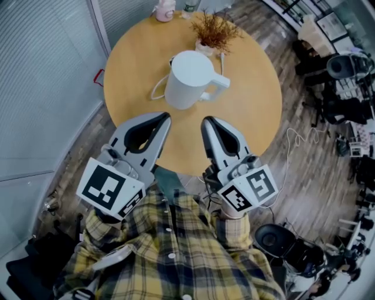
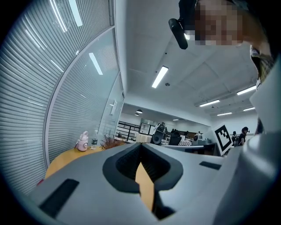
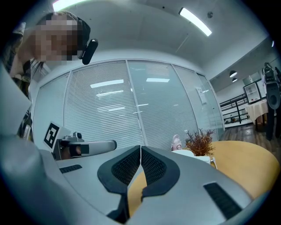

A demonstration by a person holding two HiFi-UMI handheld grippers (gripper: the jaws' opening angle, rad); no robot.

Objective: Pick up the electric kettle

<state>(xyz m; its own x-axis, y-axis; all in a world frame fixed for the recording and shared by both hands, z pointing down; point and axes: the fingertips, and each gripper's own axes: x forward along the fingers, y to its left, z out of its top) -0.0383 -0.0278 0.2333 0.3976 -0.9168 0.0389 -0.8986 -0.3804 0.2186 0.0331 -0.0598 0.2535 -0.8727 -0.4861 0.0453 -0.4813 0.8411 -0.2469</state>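
**Two closed hand-held grippers level before kettle on round worktop**

A white electric kettle [image 1: 188, 79] stands upright near the middle of a round wooden worktop [image 1: 258, 123], its handle turned to the right in the head view. Nothing touches it. A white cord [image 1: 156, 89] loops on the wood at its left. The left hand-held gripper [image 1: 163, 117] and the right hand-held gripper [image 1: 207, 120] lie side by side over the near edge of the worktop, both pointing toward the kettle and short of it. Each gripper view shows its jaws clenched together at the tips with nothing between them, and only bare wood showing through the gap lower down. Just beyond the kettle sits a small pot of dried brown plant [image 1: 214, 32]. A pink object [image 1: 165, 10] rests at the far edge of the worktop beside a bottle [image 2: 94, 139]. The person holding the grippers wears a yellow plaid shirt [image 1: 170, 258]. Glass walls with blinds [image 1: 41, 70] curve round the left side.
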